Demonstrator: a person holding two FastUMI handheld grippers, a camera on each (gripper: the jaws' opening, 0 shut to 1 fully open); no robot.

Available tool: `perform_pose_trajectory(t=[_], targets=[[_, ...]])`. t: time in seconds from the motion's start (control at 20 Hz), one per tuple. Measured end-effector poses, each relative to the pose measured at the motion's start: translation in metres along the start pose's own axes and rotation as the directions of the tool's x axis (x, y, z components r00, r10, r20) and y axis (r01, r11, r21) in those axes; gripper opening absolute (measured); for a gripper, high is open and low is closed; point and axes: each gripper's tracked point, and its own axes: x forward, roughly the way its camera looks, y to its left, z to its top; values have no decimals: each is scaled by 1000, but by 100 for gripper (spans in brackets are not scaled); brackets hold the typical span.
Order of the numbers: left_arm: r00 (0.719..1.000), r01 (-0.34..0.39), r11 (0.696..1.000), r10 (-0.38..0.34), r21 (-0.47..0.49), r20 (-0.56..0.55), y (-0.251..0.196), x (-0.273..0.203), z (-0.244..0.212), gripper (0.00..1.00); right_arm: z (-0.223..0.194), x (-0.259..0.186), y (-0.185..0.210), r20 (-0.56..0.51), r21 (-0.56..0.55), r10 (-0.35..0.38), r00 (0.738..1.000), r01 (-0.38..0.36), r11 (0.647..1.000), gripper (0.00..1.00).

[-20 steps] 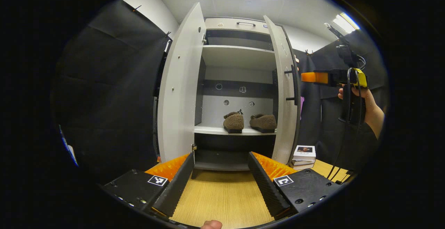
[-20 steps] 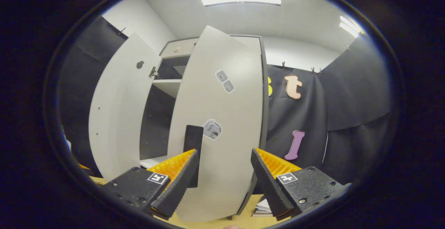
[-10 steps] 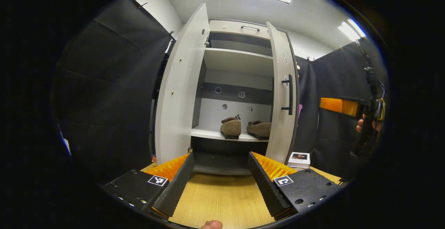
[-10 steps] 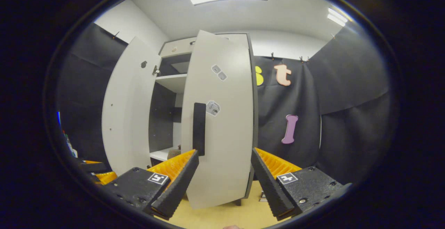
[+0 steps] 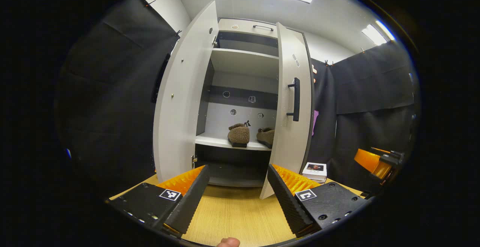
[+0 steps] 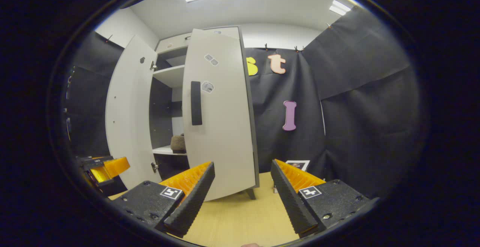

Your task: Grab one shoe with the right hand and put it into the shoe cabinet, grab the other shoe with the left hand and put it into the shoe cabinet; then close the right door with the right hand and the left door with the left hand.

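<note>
Both shoes, left shoe (image 5: 239,136) and right shoe (image 5: 266,137), sit side by side on the cabinet's (image 5: 245,27) middle shelf (image 5: 213,141), toes facing out, so the loading part looks done. Right door (image 5: 292,104) is swung most of the way toward shut but not latched; a gap remains, with one shoe visible through it in the right gripper view. Left door (image 5: 180,97) is wide open. Left gripper (image 5: 236,198) hangs low over the tabletop (image 5: 236,217), jaws open, empty, squared up on the opening. Right gripper (image 6: 242,198) also has open, empty jaws and is off the door, near its outer face. Likely next: finish the right door, then push the left one.
</note>
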Motion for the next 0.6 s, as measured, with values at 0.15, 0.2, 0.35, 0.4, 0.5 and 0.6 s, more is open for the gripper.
perform_pose_trajectory(t=[0.15, 0.2, 0.35, 0.4, 0.5, 0.6], targets=[[1000, 23, 999, -23, -38, 5, -6, 3, 5, 95, -3, -6, -9, -17, -10, -20, 1000, 20, 1000, 96], [999, 29, 998, -28, -50, 27, -6, 4, 14, 99, -1, -5, -10, -16, -7, -23, 1000, 23, 1000, 97], [994, 7, 999, -2, -50, 111, 11, 3, 52, 95, 1, -3, -7, -16, -5, -11, 1000, 11, 1000, 96], [990, -6, 999, 13, -52, 143, 20, 2, 68, 99, 2, -2, -5, -15, -9, -2, 1000, 2, 1000, 95], [977, -32, 997, 46, -66, 208, 42, 1, 98, 95, 0, 0, 4, -18, -24, 20, 1000, -20, 1000, 96], [965, -80, 994, 97, -79, 243, 71, -4, 120, 99, -3, 0, 13, -25, -40, 45, 999, -46, 998, 95]])
